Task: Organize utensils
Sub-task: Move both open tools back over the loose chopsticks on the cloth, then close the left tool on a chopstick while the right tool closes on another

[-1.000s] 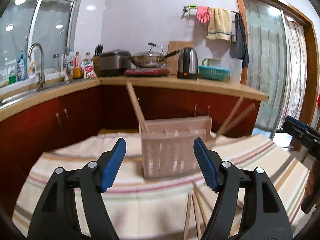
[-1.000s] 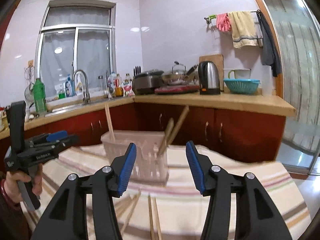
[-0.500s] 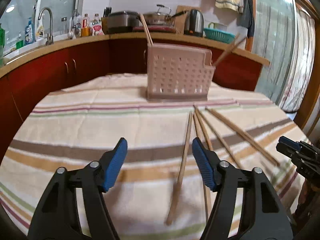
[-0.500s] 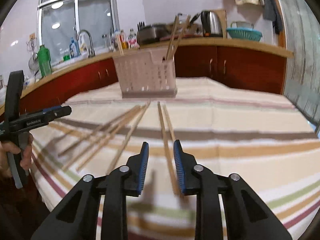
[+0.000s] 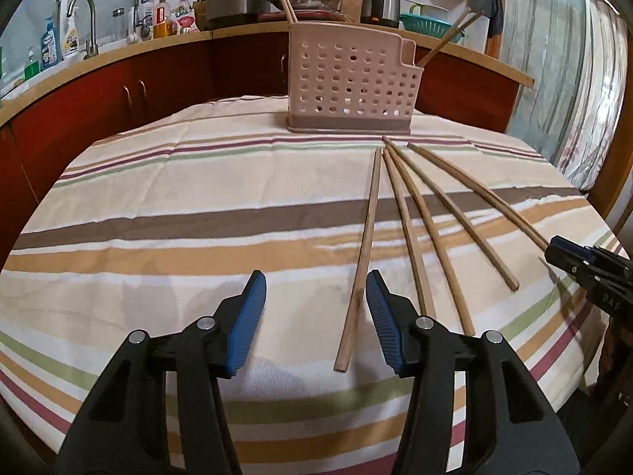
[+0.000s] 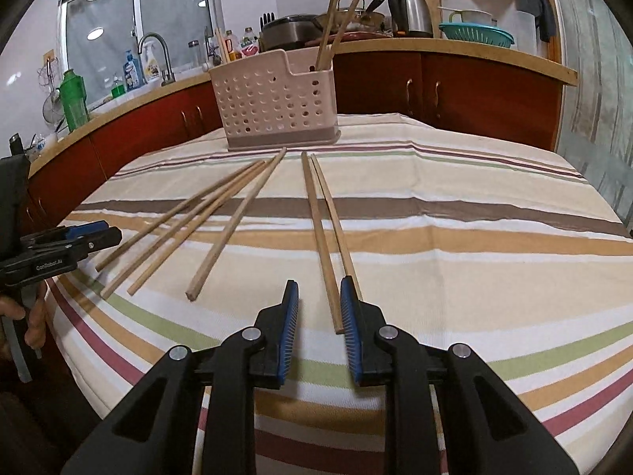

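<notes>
A pink perforated utensil holder (image 5: 350,87) stands at the far side of the striped cloth, with chopsticks standing in it; it also shows in the right wrist view (image 6: 275,105). Several loose wooden chopsticks (image 5: 415,221) lie fanned on the cloth. My left gripper (image 5: 315,297) is open low over the cloth, and the near end of the leftmost chopstick (image 5: 362,265) lies between its fingers. My right gripper (image 6: 318,308) is open but narrow, with the near end of one chopstick (image 6: 322,245) of a pair between its fingers. Neither touches a stick.
The table is covered by a striped cloth (image 5: 198,217). Behind it runs a red-fronted kitchen counter (image 6: 455,51) with a sink tap, bottles, a rice cooker, a wok, a kettle and a teal basket. The right gripper shows at the right edge of the left wrist view (image 5: 593,273).
Both grippers dropped from above and moved back to the near ends of the loose chopsticks. The right gripper's jaws narrowed, then stayed about the same; the left stayed wide open.
</notes>
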### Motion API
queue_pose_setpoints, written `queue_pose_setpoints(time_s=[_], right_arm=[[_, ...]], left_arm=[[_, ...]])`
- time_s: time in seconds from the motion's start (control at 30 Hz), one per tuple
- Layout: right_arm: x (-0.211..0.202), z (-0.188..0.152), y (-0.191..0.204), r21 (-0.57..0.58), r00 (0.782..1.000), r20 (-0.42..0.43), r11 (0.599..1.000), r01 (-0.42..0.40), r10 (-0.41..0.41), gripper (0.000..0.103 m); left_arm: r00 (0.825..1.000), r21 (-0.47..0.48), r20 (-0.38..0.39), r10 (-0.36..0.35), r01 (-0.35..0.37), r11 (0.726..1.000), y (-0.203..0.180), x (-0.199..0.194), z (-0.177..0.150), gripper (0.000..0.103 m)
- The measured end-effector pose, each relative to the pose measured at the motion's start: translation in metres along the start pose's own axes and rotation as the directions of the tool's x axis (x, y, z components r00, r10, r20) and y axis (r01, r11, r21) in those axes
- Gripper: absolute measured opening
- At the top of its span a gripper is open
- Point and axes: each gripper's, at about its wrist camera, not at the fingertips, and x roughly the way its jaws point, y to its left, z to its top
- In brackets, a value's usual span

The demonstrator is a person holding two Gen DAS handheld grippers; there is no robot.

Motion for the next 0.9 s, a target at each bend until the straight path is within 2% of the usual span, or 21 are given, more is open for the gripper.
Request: queue_pose_setpoints(time_s=[0.23, 0.33, 0.43, 0.5, 0.63, 0.9], right_arm=[[-0.002, -0.002, -0.002, 0.003, 1.0, -0.002, 1.0, 0.004, -0.004, 0.023], [-0.002, -0.002, -0.002, 0.004, 1.0, -0.002, 1.0, 0.004, -0.004, 0.023], [-0.004, -0.002, -0.004, 0.009, 1.0, 0.001, 1.0, 0.002, -0.002, 0.02], [-0.004, -0.003, -0.005, 0.013, 1.0, 0.002, 1.0, 0.003, -0.004, 0.016], [-0.004, -0.003, -0.005, 0.019, 1.0, 0.0, 1.0, -0.012, 0.012, 0.007], [-0.01, -0.002, 0.0, 0.02, 1.0, 0.013, 1.0, -0.021, 0.021, 0.007]], left_arm=[[1.0, 0.019, -0.025, -0.014, 0.015, 1.0, -0.004, 0.003, -0.008, 0.046], [0.999, 0.037, -0.029, -0.023, 0.024, 0.999, -0.007, 0.002, -0.009, 0.039], [0.999, 0.062, -0.032, -0.029, 0.031, 0.998, -0.011, 0.001, -0.011, 0.032], [0.999, 0.08, -0.03, -0.032, 0.035, 0.996, -0.014, -0.001, -0.014, 0.021], [0.999, 0.099, -0.034, -0.04, 0.043, 0.994, -0.018, -0.004, -0.016, 0.009], [0.999, 0.094, -0.021, -0.025, 0.027, 0.995, -0.017, -0.009, -0.016, 0.007]])
